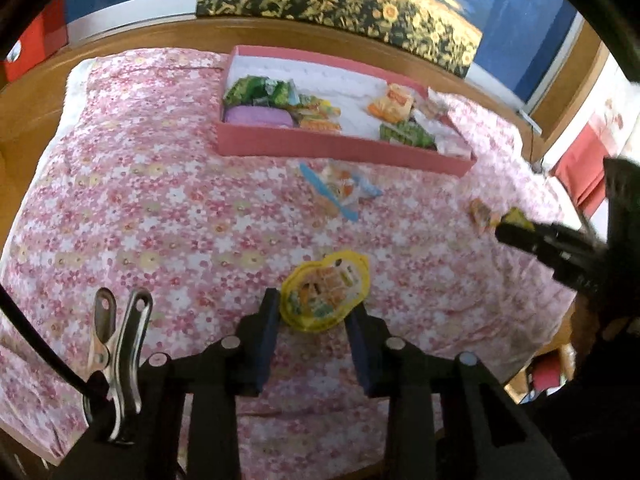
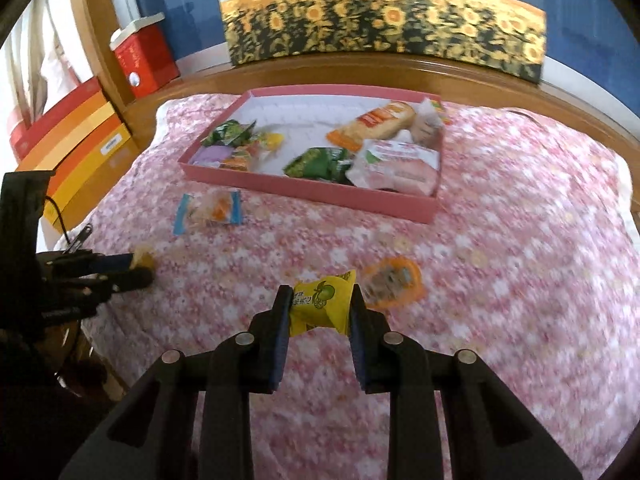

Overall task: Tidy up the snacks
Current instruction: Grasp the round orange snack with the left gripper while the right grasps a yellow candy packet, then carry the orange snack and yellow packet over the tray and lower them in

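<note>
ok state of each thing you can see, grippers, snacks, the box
left gripper: closed on the yellow-rimmed snack pack, on the cloth
right gripper: closed on the yellow lime snack
orange-rimmed snack: loose on the cloth
blue-ended snack: loose on the cloth, outside the box
pink box: open, partly filled with snacks

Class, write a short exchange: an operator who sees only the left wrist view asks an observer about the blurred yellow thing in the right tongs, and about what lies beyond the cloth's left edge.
Operator: What is that yellow scrap in the right tongs?
Observer: The right tongs are shut on a yellow packet printed with a green citrus fruit.
Operator: Anything beyond the cloth's left edge?
Observer: A stack of boxes, red, orange and yellow, stands there.
</note>
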`<state>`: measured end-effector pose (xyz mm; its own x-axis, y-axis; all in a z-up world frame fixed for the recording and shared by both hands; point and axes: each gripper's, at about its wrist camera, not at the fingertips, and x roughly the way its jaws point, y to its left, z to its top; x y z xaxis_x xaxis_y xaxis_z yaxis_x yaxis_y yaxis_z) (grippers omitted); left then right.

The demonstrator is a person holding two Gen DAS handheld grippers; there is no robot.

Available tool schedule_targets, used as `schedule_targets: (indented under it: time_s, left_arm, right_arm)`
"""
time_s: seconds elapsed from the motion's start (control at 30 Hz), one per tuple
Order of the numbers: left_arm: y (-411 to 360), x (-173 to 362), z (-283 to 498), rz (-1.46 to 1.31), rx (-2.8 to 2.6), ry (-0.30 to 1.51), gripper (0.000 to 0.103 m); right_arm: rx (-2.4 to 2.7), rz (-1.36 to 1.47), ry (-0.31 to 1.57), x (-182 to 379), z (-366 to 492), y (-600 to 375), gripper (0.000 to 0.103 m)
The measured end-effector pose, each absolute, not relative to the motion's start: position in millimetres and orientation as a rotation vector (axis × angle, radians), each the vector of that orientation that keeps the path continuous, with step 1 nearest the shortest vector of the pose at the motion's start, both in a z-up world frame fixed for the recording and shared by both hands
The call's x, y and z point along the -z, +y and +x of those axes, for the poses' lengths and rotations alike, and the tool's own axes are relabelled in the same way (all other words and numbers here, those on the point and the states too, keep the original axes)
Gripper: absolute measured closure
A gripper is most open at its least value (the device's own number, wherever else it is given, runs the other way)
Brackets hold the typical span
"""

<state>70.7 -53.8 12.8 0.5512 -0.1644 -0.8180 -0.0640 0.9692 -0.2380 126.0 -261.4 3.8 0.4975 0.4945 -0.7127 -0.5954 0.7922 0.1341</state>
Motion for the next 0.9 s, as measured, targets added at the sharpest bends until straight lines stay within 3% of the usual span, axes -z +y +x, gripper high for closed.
schedule_targets:
  time_s: [0.53,0.9]
  left_arm:
    - [-48,-74,83,-0.242,0.077,0.87,0.069]
    - [-62,-126,112,-0.087,0.105,0.754,0.069]
  right_arm:
    - [-0.513,-0.113,0.789,-19,119,-297,0.075]
    - [-0.578,-0.104,0.574,-105,132,-284,0.075]
